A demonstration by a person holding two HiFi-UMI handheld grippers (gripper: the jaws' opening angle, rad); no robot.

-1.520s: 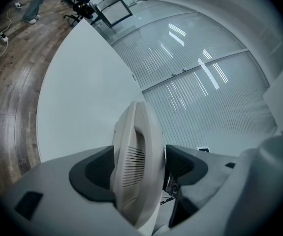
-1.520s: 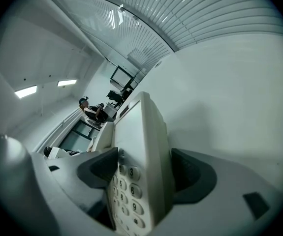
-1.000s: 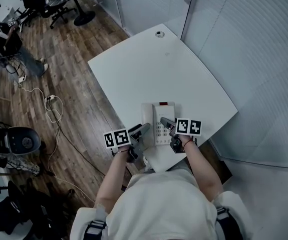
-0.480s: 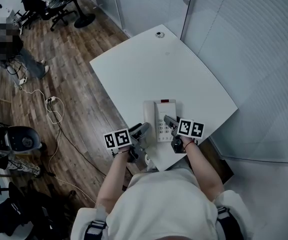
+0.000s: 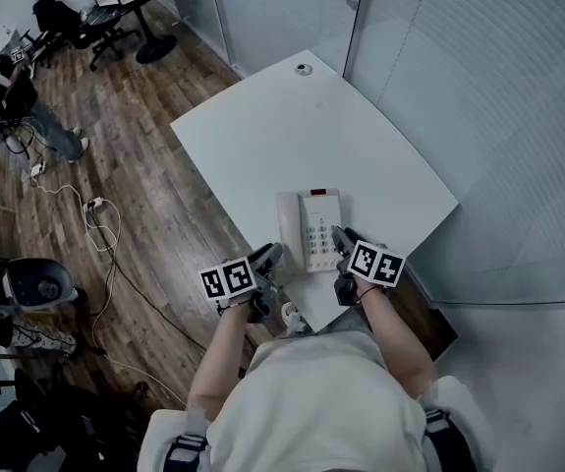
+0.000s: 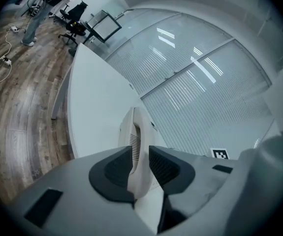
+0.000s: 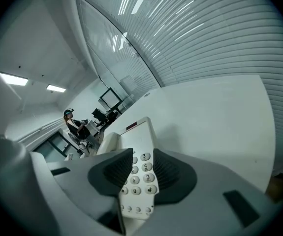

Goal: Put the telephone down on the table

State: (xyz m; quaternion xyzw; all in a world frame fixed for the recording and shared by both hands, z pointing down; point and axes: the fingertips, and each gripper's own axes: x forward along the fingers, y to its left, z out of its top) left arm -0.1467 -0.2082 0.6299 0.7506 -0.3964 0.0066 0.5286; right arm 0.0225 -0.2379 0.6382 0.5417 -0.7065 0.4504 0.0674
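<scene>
Both claws have just been closing, the right one from wide apart a second ago, and the marker cubes sit a little lower in the head view than before.

From the head view, the telephone (image 5: pixel 311 226) lies at the near edge of the white worktop (image 5: pixel 292 136), just below the frame's middle. The left claw (image 5: pixel 270 254) meets its lower left side and the right claw (image 5: pixel 339 234) its lower right side. That view is too small to show how the jaws stand.

The left claw's own view shows the telephone (image 6: pixel 137 127) edge-on, its handset side wedged between the two dark pads, which press on it. The right claw's own view shows the keypad face of the telephone (image 7: pixel 139 132) filling the narrow gap, one pad lying over the keys and the other against the right rim, so this claw grips it too. Whether the base rests on the worktop, no view settles.

Both forearms reach up from the bottom of the frame. The left hand (image 5: pixel 248 303) and right hand (image 5: pixel 356 288) angle inward and point forward and down.

A person (image 5: pixel 2 87) stands at the upper left on the wooden floor (image 5: pixel 144 165).
</scene>
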